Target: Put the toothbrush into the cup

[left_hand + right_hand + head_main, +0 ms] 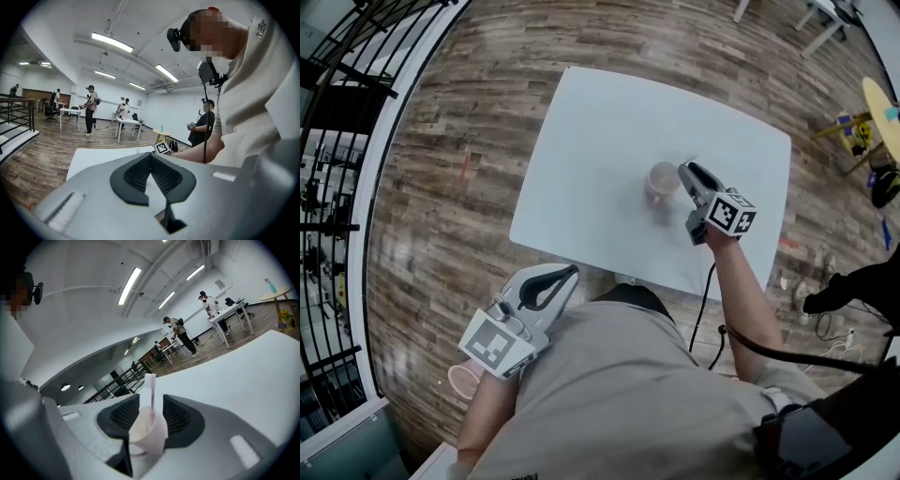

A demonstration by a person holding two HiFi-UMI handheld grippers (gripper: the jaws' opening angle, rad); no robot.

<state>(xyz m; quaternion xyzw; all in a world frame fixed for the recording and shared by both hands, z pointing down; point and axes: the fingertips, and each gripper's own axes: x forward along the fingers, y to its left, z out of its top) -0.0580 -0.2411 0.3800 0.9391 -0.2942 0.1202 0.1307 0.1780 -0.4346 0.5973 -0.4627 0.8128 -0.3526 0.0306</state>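
A pale cup [661, 180] stands near the middle of the white table [581, 169]. In the right gripper view the cup [147, 434] sits between the jaws, with the pink-handled toothbrush [151, 385] upright inside it, head up. My right gripper [151, 401] is open, and its pads stand clear of both cup and brush. In the head view the right gripper [682, 171] is just to the right of the cup. My left gripper [567, 273] hangs off the table's near edge by the person's body. Seen in its own view, the left gripper [151, 157] is shut with nothing in it.
A black railing [337, 187] borders the wood floor at the left. A yellow round table [883, 108] with bags stands at the far right. A black cable [705, 300] hangs from the right arm. Other people [90, 110] stand at white tables in the room.
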